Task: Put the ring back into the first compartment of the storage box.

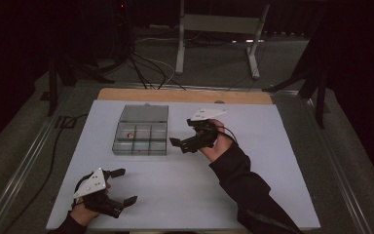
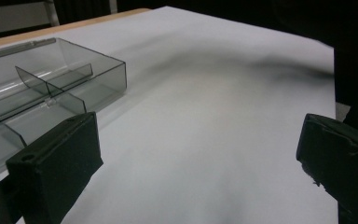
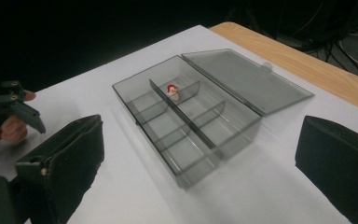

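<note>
Dark room, white sheet-covered table with a bare wood strip along the far edge; cables and a grey metal frame on the floor beyond.

Landmark: smoky transparent plastic compartment box, lid hinged flat open on its far side. Two rows of compartments, split by a long centre divider. A small red-and-white object lies in the far-row compartment at the box's left end; too small to identify.

Left gripper: on the near-left of the table, well apart from the box, nearer the person than it is. Jaws spread wide, nothing between them. In the left gripper view the near corner of the box shows left of its jaws, only white table between the pads.

Right gripper: just right of the box, level with its front row, not touching. Jaws wide open, empty. In the right gripper view the box sits between the two jaws and farther off, small object in a far compartment.
</note>
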`<state>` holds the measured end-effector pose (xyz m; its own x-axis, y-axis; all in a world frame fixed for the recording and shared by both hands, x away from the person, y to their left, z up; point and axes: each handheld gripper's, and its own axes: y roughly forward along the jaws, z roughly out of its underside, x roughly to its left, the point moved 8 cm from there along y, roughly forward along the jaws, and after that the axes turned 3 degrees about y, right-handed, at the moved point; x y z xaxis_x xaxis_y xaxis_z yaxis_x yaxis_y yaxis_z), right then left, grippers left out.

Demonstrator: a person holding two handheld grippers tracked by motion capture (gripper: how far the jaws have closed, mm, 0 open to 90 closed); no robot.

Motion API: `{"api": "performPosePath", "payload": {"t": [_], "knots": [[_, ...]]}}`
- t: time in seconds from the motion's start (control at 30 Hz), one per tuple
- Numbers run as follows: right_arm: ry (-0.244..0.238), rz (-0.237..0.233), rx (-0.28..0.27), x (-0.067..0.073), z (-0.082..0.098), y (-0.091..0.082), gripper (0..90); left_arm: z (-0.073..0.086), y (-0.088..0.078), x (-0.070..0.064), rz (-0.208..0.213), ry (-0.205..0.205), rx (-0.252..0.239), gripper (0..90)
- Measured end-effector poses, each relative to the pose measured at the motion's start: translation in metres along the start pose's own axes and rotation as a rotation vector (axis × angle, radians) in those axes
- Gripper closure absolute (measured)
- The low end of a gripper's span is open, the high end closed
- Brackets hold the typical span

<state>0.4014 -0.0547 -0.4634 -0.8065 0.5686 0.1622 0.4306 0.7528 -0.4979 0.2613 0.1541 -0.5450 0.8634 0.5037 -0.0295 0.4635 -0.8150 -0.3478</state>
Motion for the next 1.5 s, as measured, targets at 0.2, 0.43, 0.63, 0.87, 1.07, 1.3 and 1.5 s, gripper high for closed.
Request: {"api": "performPosePath", "payload": {"t": [0.2,0.43,0.63,0.87,1.07,1.3,1.5], "knots": [[0.008,0.013,-0.017,-0.006,0.009,-0.019,0.8,0.0,0.0,0.001,-0.001,-0.003,-0.002,0.5],[0.023,0.042,-0.008,-0.011,0.047,-0.044,0.8,0.0,0.001,0.0,0.001,0.002,0.0,0.4],[0.051,0.044,-0.007,-0.013,0.072,-0.056,0.8,0.0,0.001,0.0,0.001,0.002,0.0,0.5],[0.074,0.063,-0.035,-0.015,0.095,-0.076,0.8,0.0,0.001,0.0,0.001,0.001,0.0,0.5],[0.079,0.093,-0.055,-0.02,0.118,-0.096,0.8,0.0,0.002,0.0,0.002,0.0,0.001,0.5],[0.083,0.125,-0.054,-0.026,0.14,-0.115,0.8,0.0,0.002,0.0,0.004,0.0,0.005,0.4],[0.077,0.148,-0.057,-0.025,0.157,-0.13,0.8,0.0,0.002,0.0,0.003,0.0,0.004,0.4]]}}
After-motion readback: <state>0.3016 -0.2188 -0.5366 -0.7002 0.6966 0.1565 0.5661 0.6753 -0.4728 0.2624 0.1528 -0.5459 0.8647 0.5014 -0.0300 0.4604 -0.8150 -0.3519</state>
